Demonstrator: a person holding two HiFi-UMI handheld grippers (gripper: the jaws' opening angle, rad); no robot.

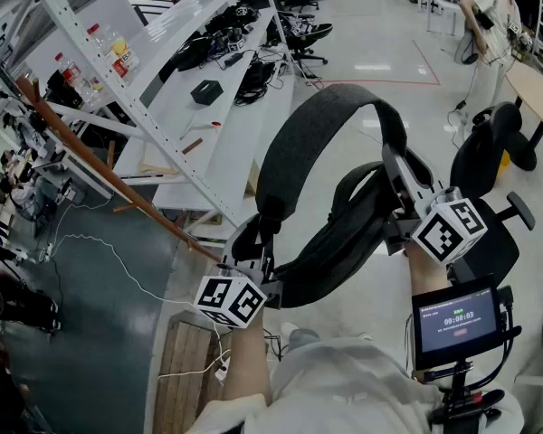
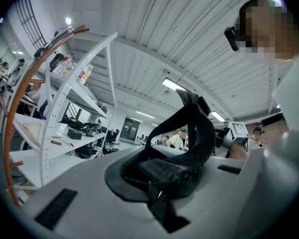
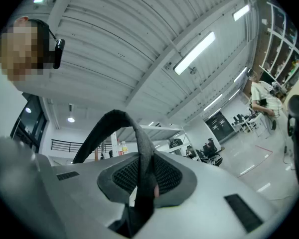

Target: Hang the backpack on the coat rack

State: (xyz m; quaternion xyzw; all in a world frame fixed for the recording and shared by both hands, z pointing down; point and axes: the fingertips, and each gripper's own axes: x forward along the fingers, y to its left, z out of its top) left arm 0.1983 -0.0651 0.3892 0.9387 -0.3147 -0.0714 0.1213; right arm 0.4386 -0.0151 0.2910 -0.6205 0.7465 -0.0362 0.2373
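While the brown pole of the coat rack (image 1: 63, 122) slanted across the far left of the head view, a white shelving unit (image 1: 226, 125) with bottles (image 1: 118, 57) on its top level stood just right of it. Further right, the left gripper (image 1: 258, 242) had its fingers closed on one end of the backpack's (image 1: 319, 116) black padded strap; the left gripper view showed the strap pinched between that gripper's (image 2: 164, 176) fingers, with the rack's pole (image 2: 6, 143) curving up the left edge. The backpack hung in the air between the two grippers, its strap arching high over them, right of the coat rack and apart from it. At the strap's other end the right gripper (image 1: 396, 174) was clamped on too, and the right gripper view showed a narrow band of strap caught between its (image 3: 142, 180) fingers. Below that gripper a small screen (image 1: 457, 319) glowed, a black office chair (image 1: 493, 143) stood behind, and a person (image 1: 490, 16) stood at the far upper right.
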